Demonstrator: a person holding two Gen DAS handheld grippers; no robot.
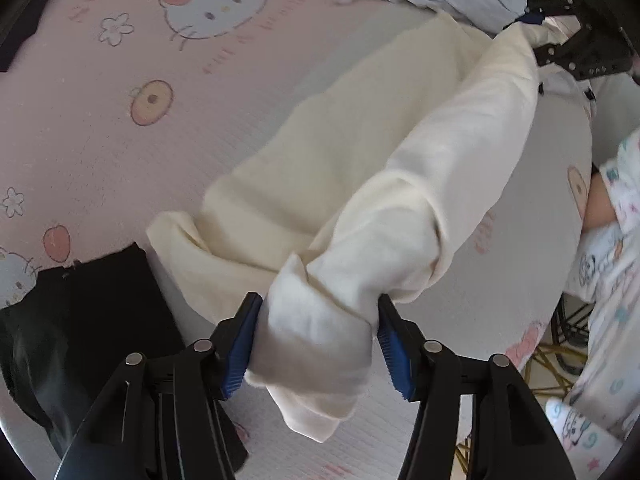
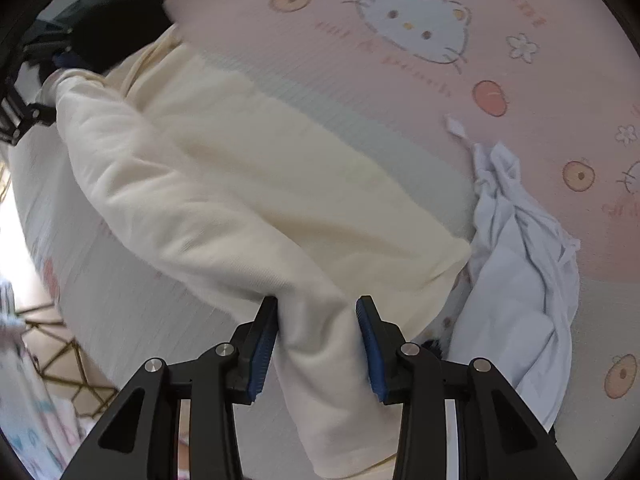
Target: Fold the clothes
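A cream garment (image 1: 360, 168) stretches in a long band between both grippers above the pink cartoon-print bed sheet (image 1: 100, 140). My left gripper (image 1: 316, 344) is shut on one bunched end, with the blue pads pressing the cloth from both sides. At the far top right of the left wrist view the right gripper (image 1: 538, 38) holds the other end. In the right wrist view the cream garment (image 2: 248, 184) runs from my right gripper (image 2: 318, 344), shut on its near end, up to the left gripper (image 2: 40, 92) at the far left edge.
A black folded garment (image 1: 92, 320) lies on the sheet at lower left. A crumpled pale blue garment (image 2: 516, 260) lies beside the cream one. A person in printed clothing (image 1: 612, 280) stands at the bed's edge, over a floor with gold lines (image 2: 60, 356).
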